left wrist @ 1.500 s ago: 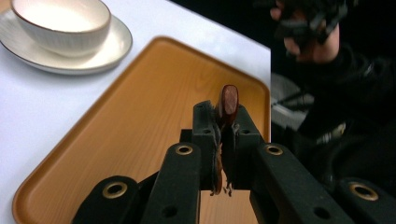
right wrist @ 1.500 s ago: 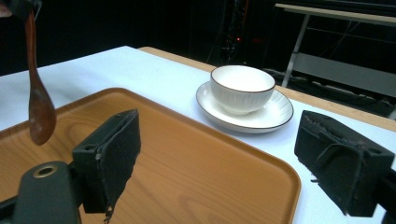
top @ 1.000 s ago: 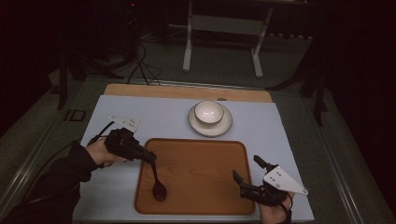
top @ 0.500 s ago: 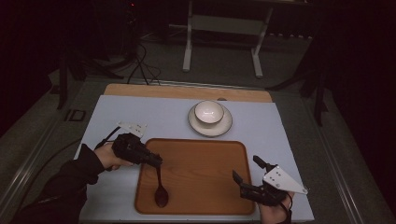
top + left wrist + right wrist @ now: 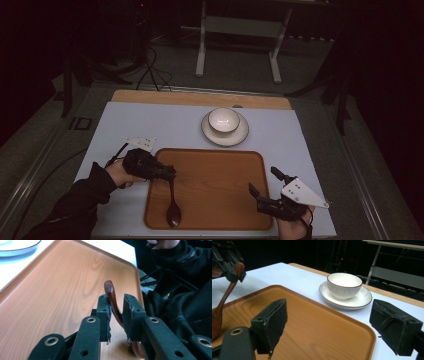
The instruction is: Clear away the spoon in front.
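- The left gripper [image 5: 170, 175] grips a dark wooden spoon [image 5: 173, 206] by its handle (bowl end resting on the wooden tray [image 5: 220, 165]).
- The right gripper [image 5: 264, 184] hovers at the tray's right edge, jaws spread wide.
- A white bowl [image 5: 223, 120] sits on its saucer [image 5: 241, 134] beyond the tray.

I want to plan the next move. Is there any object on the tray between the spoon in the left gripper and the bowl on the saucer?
Nothing visible stands in the way. The left gripper holds the spoon by its handle at the tray's left side; the tray's surface toward the bowl on its saucer is bare.
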